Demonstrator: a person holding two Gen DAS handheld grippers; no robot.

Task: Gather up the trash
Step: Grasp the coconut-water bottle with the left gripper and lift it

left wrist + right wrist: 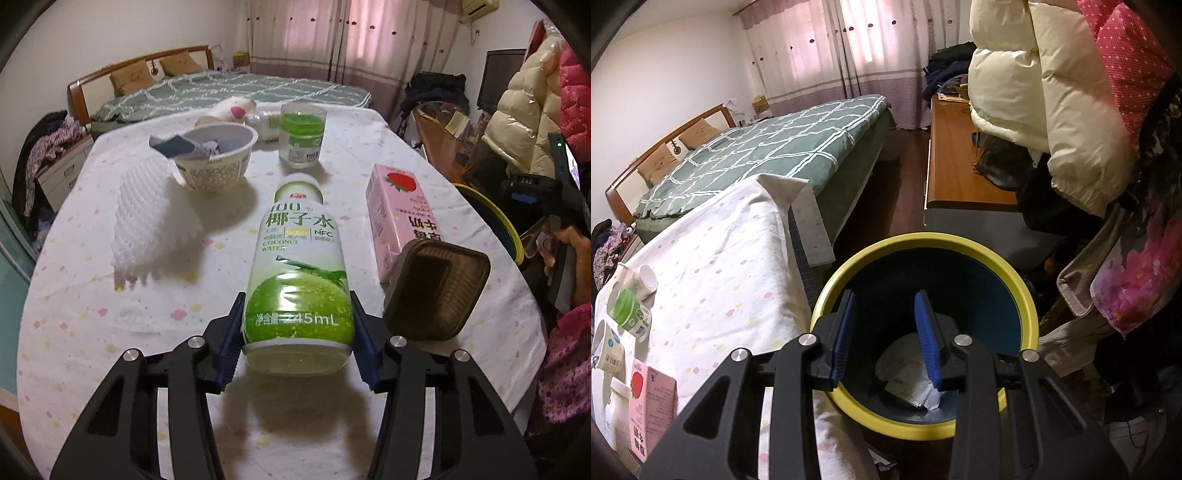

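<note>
A coconut water bottle [295, 266] with a green and white label lies on the table, base toward me. My left gripper [296, 295] is shut on it, its blue pads [232, 332] pressing both sides of the lower body. My right gripper [886, 295] hangs open over a yellow-rimmed dark bin [923, 238] beside the table, with nothing between its fingers. Crumpled white paper [912, 380] lies on the bin's bottom. The bin's rim [495, 214] also shows past the table's right edge.
On the spotted tablecloth [92, 314] lie a pink carton [399, 218], a brown plastic tray [439, 291], a white foam net [147, 206], a paper bowl [218, 162] with scraps, a green-lidded clear jar [301, 136] and a toppled white bottle [229, 110]. A bed stands behind; coats hang right.
</note>
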